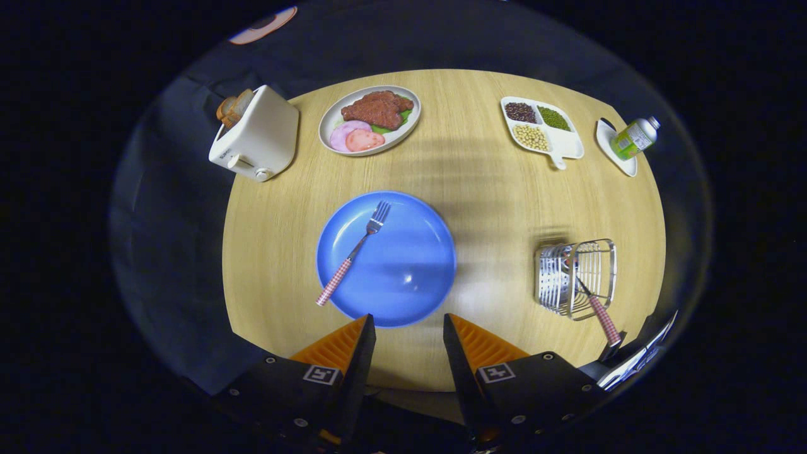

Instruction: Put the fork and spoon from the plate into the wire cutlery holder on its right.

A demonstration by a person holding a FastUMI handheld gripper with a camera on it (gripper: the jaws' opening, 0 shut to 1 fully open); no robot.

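Little can be read here. The toaster (pixel 255 134) carries a short dark word low on its front face, too small and blurred to make out. The bottle (pixel 634 138) lying on the small white dish (pixel 606 140) wears a green and white label whose print cannot be read. Each finger body of the tool (pixel 408 328), whose fingers stand apart with nothing between them, bears a square black-and-white coded marker (pixel 320 375), a pattern without letters
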